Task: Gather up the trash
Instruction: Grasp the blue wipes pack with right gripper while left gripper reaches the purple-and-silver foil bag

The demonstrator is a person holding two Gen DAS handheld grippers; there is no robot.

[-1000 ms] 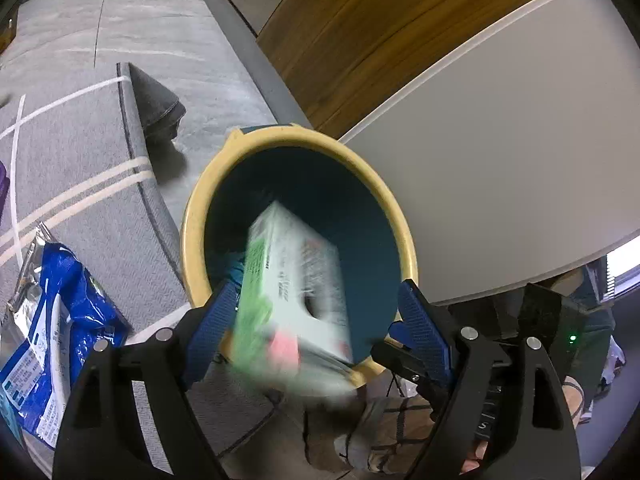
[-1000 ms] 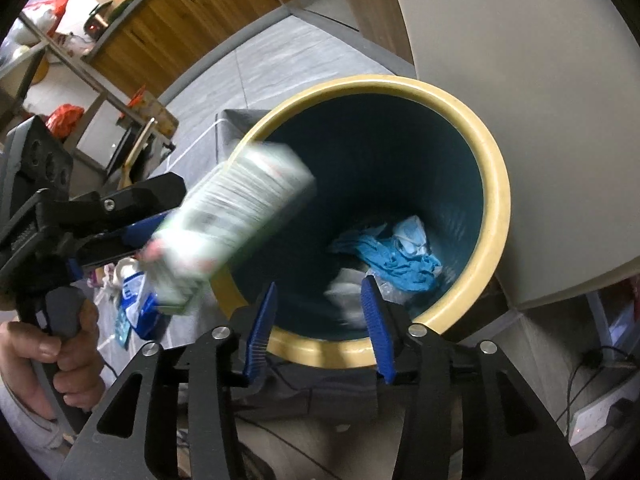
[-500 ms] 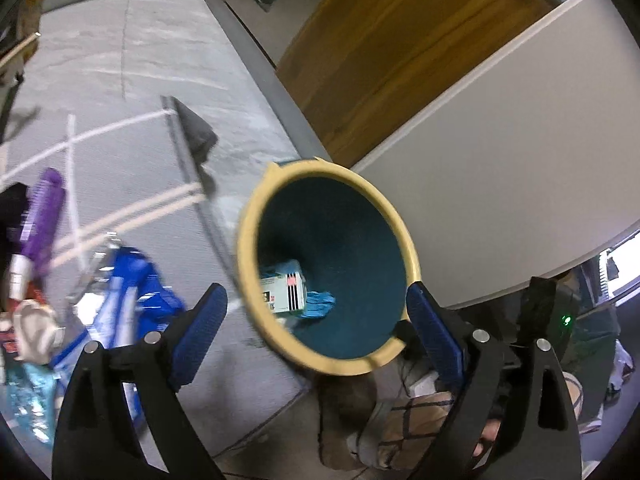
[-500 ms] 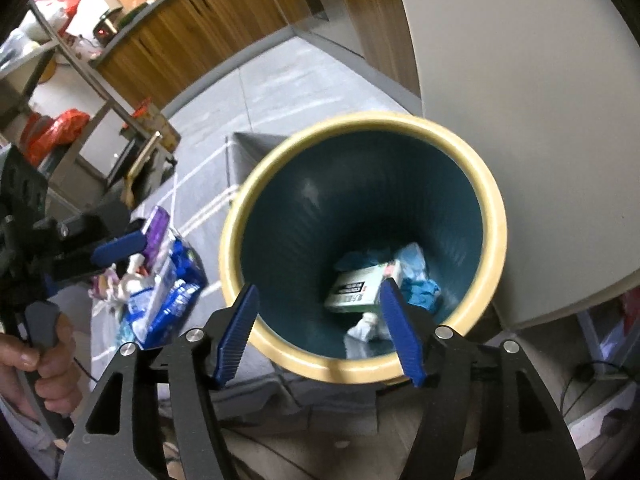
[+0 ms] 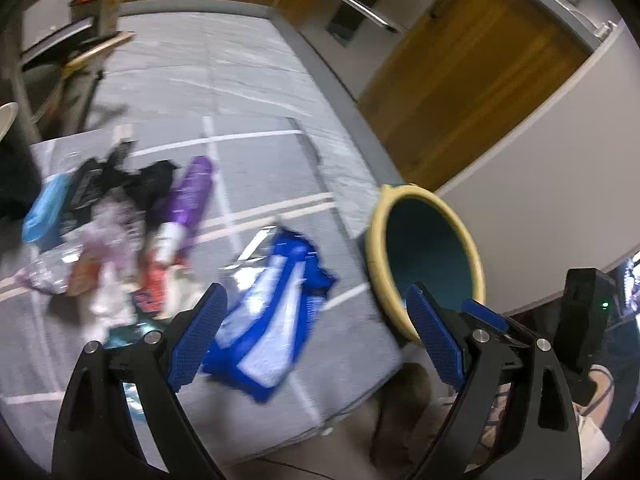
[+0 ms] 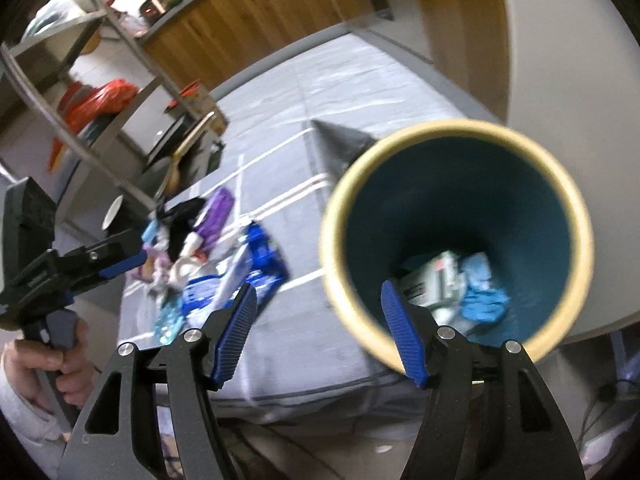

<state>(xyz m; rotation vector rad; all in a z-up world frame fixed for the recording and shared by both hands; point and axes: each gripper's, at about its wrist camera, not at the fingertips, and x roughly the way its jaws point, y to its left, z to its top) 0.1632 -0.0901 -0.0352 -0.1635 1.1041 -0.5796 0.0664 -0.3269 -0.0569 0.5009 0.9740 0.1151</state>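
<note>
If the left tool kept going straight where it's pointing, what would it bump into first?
Probably the blue and white wrapper lying on the grey mat. It sits right between the left tool's open fingers, though the picture is blurry, so depth is unsure.

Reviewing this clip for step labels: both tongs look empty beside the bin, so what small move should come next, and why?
Probably lower the left tongs onto the blue wrapper. They stand open and empty with that wrapper lying right ahead on the grey mat, the litter piece closest to the bin, which already holds a box.

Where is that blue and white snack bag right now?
The blue and white bag lies on the grey mat, just left of the yellow-rimmed bin and right of the purple bottle.
</note>
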